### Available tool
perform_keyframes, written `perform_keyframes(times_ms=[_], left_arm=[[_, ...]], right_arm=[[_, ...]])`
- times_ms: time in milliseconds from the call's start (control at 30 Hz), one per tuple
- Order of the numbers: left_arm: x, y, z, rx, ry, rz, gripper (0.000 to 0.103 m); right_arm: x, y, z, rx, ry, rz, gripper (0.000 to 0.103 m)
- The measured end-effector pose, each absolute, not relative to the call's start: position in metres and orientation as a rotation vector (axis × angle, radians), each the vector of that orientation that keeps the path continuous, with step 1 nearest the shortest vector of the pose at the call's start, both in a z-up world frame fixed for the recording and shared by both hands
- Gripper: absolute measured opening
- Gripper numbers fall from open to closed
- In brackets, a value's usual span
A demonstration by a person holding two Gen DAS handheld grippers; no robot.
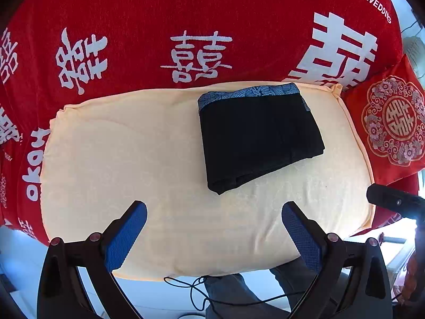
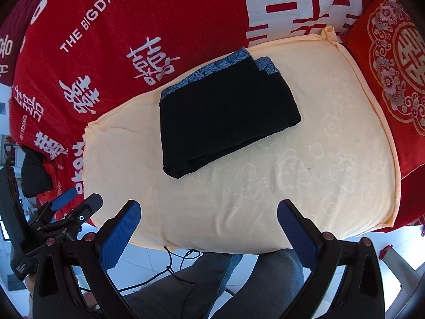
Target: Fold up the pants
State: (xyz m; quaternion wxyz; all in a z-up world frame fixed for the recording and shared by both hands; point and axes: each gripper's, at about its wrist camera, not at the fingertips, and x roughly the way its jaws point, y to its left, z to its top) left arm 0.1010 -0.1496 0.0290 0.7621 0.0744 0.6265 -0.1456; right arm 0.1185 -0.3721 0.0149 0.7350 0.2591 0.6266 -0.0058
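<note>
The black pants [image 1: 257, 135] with a blue patterned waistband lie folded into a compact rectangle on the cream cushion [image 1: 127, 159]. They also show in the right wrist view [image 2: 225, 117], on the far half of the cushion [image 2: 305, 172]. My left gripper [image 1: 213, 212] is open and empty, held above the cushion's near part, short of the pants. My right gripper [image 2: 209, 211] is open and empty, also back from the pants. The left gripper shows at the left edge of the right wrist view [image 2: 77, 202].
A red blanket [image 1: 186, 13] with white characters covers the bed behind the cushion. A red embroidered pillow [image 1: 390, 122] lies to the right. The person's legs [image 2: 212, 279] and a black cable [image 2: 172, 265] are below the cushion's near edge.
</note>
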Motion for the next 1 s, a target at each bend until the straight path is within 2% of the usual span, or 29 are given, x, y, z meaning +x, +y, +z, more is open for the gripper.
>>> perform_keyframes(times_ms=[300, 500, 1000], left_arm=[[0.107, -0.147, 0.022, 0.126, 1.381, -0.315, 0.102], [0.119, -0.142, -0.004, 0.057, 1.415, -0.294, 0.102], [0.229, -0.154, -0.175, -0.231, 1.513, -0.417, 0.102]], right_arm=[[0.122, -0.379, 0.010, 0.578, 1.387, -0.022, 0.103], [0.127, -0.392, -0.012, 0.623, 1.412, -0.001, 0.103], [0.226, -0.514, -0.151, 0.677, 1.418, 0.148, 0.102]])
